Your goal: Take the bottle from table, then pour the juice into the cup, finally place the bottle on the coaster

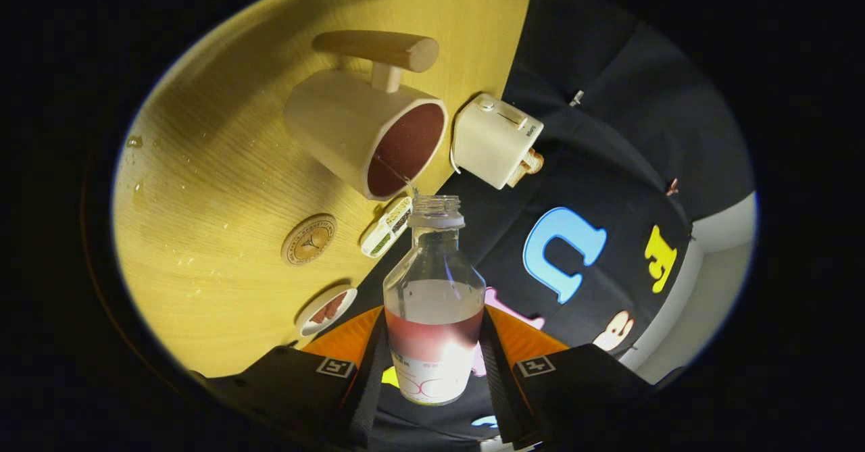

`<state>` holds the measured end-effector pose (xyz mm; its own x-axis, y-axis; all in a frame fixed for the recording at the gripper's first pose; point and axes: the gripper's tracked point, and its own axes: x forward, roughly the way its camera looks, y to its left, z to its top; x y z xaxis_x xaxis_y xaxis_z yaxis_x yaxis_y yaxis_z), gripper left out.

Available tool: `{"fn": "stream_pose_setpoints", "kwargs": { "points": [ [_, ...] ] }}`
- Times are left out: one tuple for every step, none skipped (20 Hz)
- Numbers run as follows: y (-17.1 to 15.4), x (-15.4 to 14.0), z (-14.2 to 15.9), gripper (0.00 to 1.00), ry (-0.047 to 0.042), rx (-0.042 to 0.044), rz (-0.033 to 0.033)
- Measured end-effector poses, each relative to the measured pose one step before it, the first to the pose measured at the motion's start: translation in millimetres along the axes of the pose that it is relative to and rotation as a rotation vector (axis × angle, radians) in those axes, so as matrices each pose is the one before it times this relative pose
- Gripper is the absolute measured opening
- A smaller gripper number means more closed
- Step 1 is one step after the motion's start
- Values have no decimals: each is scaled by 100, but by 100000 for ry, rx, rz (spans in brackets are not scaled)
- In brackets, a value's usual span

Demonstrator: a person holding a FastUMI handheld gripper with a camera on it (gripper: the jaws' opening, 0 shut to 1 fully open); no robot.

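The bottle (434,303) sits pinched between the two fingers of the tool (433,371), which press on its lower body from either side, so the first step, taking it off the surface (223,168), looks done. It is uncapped, and reddish juice remains in its lower part. Its open mouth points at the rim of the cup (368,131), and a thin thread of liquid seems to run from the mouth into the cup, whose inside already shows a dark red fill. Pouring therefore appears to be under way, and how much more should go in cannot be judged.

Beside the cup stands a pale boxy device (497,140). The round coaster (309,239) lies bare on the surface, apart from the cup, with a small packet (386,227) near it and a little dish (327,310) closer to the fingers. Placing the bottle on the coaster is what remains.
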<state>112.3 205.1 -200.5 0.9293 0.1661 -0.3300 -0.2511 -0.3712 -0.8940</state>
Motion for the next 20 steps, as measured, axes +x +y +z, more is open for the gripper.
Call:
{"fn": "stream_pose_setpoints", "kwargs": {
  "points": [
    [694, -164, -59, 71, 168, 6533, 2999],
    [703, -28, 105, 72, 506, 6681, 2320],
    [259, -78, 45, 71, 419, 6435, 1097],
    [221, 32, 281, 71, -200, 6896, 1290],
    [464, -121, 287, 72, -718, 7707, 1476],
    [505, -155, 309, 72, -885, 7730, 1315],
    [292, 27, 392, 72, -906, 7091, 757],
    [121, -58, 517, 72, -1266, 6436, 510],
    [188, -112, 463, 72, -1340, 5766, 105],
    [203, 14, 377, 72, -1222, 5766, 105],
    [263, -133, 208, 72, -1269, 6700, 93],
    [365, 10, 9, 72, -948, 8056, 349],
    [329, -163, 120, 72, -1745, 9293, 1029],
    [298, -59, 44, 72, -1642, 9350, 654],
    [316, -119, -22, 72, -1721, 8664, 675],
    [69, 81, 73, 72, -2120, 7995, 465],
    [-41, 63, 169, 72, -2274, 7729, 538],
    [-13, 137, 157, 72, -2356, 8271, 1466],
    [-86, 19, 107, 72, -2010, 8295, 1257],
    [-405, 1, -54, 72, -1165, 7673, 329]
  ]
}}
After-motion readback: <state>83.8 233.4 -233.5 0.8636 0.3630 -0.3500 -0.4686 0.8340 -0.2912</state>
